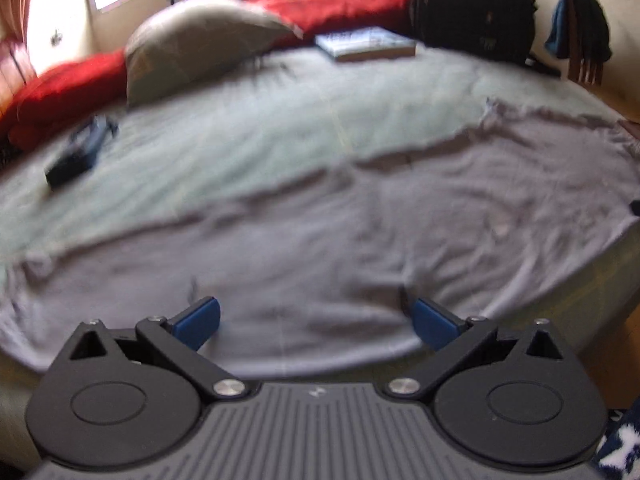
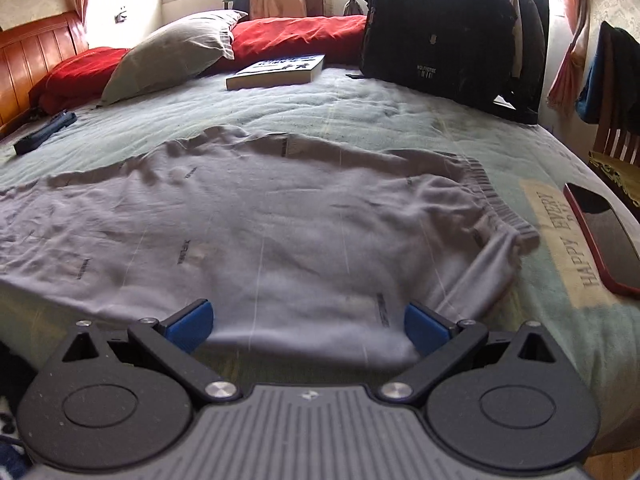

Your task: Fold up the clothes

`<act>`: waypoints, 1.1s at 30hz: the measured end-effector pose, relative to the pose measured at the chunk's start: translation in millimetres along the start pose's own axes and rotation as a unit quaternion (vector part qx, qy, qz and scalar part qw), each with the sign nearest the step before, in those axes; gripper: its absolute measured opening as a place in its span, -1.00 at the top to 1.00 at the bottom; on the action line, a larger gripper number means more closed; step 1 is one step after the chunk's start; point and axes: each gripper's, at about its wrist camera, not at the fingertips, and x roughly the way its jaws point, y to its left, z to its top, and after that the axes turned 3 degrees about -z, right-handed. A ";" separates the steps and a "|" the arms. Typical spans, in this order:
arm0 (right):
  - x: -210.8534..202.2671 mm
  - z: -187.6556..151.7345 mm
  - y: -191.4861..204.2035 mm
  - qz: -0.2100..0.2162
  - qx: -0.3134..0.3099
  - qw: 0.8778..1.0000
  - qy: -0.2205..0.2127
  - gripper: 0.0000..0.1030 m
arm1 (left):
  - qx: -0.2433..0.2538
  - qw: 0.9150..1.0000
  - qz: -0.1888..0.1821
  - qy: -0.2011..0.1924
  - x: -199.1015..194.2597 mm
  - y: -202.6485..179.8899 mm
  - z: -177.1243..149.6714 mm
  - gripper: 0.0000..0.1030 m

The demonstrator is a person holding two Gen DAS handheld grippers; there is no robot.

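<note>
The grey garment (image 2: 256, 216) lies spread flat on the bed (image 2: 400, 120), long axis running left to right across both views. The left gripper (image 1: 316, 320) and right gripper (image 2: 308, 322) gape empty just before its near hem, seemingly equally close

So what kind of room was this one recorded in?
Most likely a home bedroom: a bed with a wooden headboard, a grey pillow against red bedding, and a grey garment spread out for folding.
</note>
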 end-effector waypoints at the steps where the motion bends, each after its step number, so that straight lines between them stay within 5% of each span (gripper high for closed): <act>1: -4.9 2.4 -3.0 0.003 0.009 1.000 -0.005 -1.00 | -0.008 1.000 0.000 -0.003 -2.7 0.6 0.0 -0.98; 9: 6.7 35.4 -14.7 0.013 0.036 0.999 -0.027 -1.00 | -0.032 0.999 -0.006 -0.016 -14.8 -8.1 3.7 -0.98; 15: 10.3 2.9 -26.5 0.001 0.051 0.999 -0.010 -1.00 | -0.088 0.996 -0.019 -0.015 -11.7 -4.0 -7.0 -0.98; 25: -14.7 22.8 -52.4 0.051 0.138 0.988 -0.053 -1.00 | -0.067 0.997 -0.013 -0.032 -16.5 -17.7 7.2 -0.98; 33: -17.3 14.7 -67.8 0.048 0.168 0.983 -0.053 -1.00 | -0.090 0.996 -0.006 -0.014 -9.7 -6.7 -5.0 -0.98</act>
